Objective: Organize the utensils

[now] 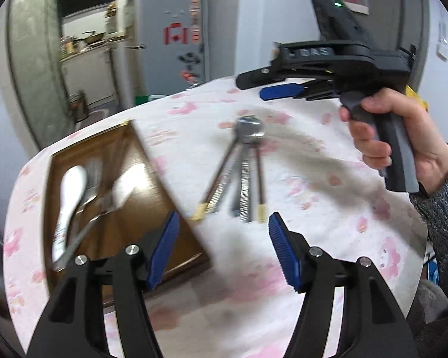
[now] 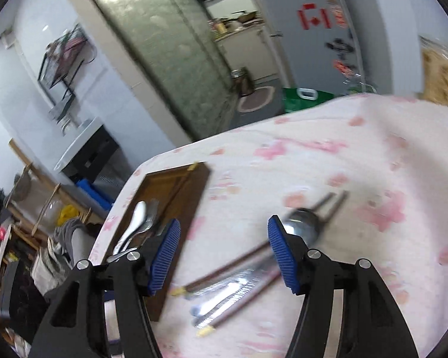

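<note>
Left wrist: utensils beyond open jaws.

left tool jaws apart, right tool apparently likewise, both empty

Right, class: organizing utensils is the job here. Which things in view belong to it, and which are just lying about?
Job:
wooden tray
white spoon in tray
metal spoon
chopsticks

Lying about:
fridge
green bag
floor mat
</note>
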